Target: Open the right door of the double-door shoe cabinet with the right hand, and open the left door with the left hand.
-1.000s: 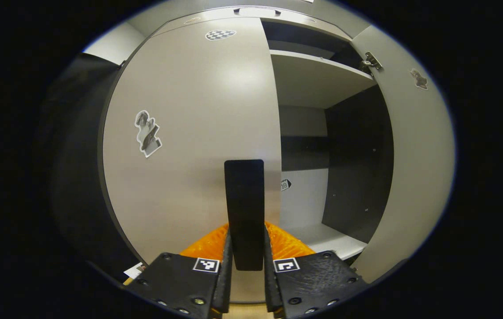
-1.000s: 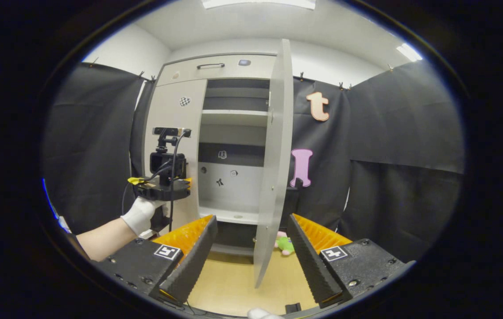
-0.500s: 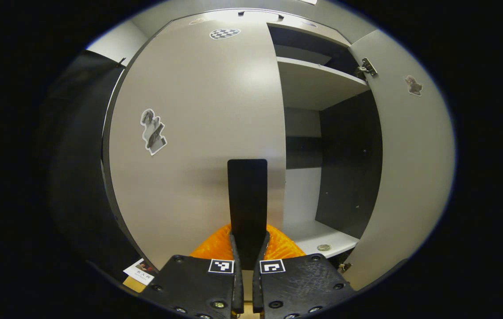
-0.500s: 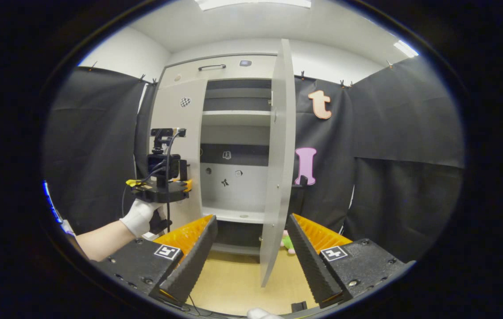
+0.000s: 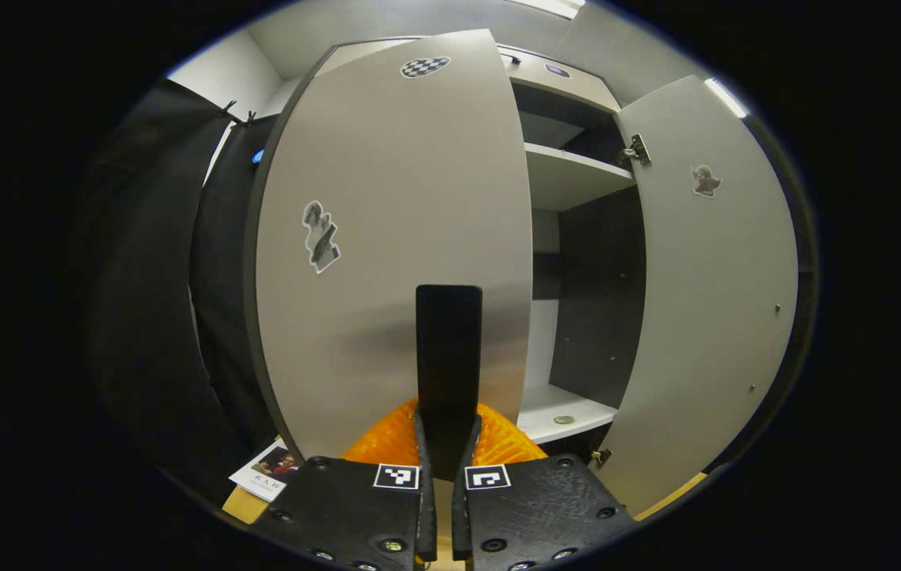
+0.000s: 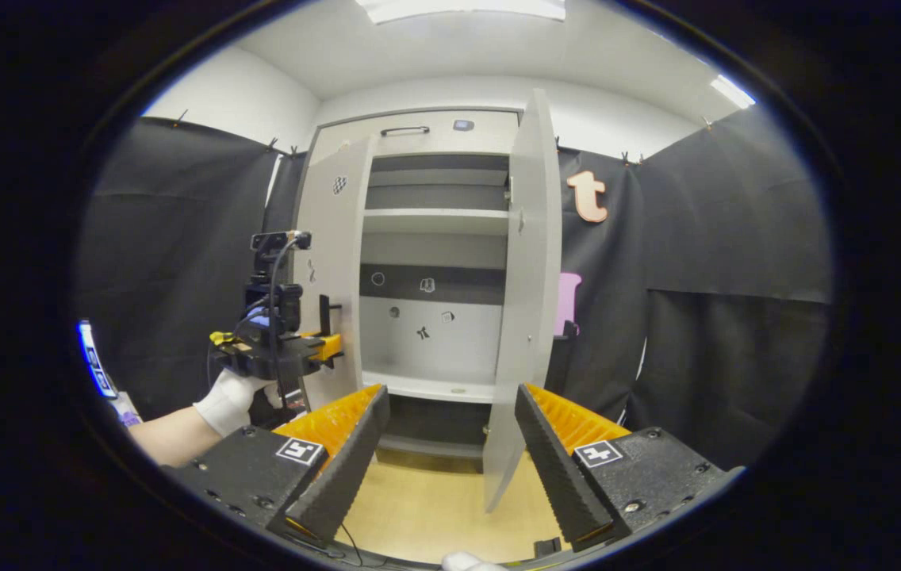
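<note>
In the left gripper view, the left gripper (image 5: 443, 444) is clamped on the black handle (image 5: 449, 361) of the cabinet's left door (image 5: 395, 238), both fingers pressed against the handle's lower end. That door stands partly swung out from the shoe cabinet (image 5: 569, 178), with a checkered sticker (image 5: 424, 66) near its top edge and another sticker (image 5: 321, 236) toward its hinge side. The right door (image 5: 704, 301) hangs wide open, its hinge (image 5: 635, 150) showing at the upper corner. Between the doors a shelf (image 5: 565, 408) shows near the bottom, a small round thing lying on it. A photo card (image 5: 272, 468) lies on the floor by the left door's lower corner.

In the right gripper view, the right gripper (image 6: 450, 444) is spread wide and holds nothing, well back from the cabinet. A gloved hand (image 6: 232, 396) holds the left gripper at the left door's edge.
</note>
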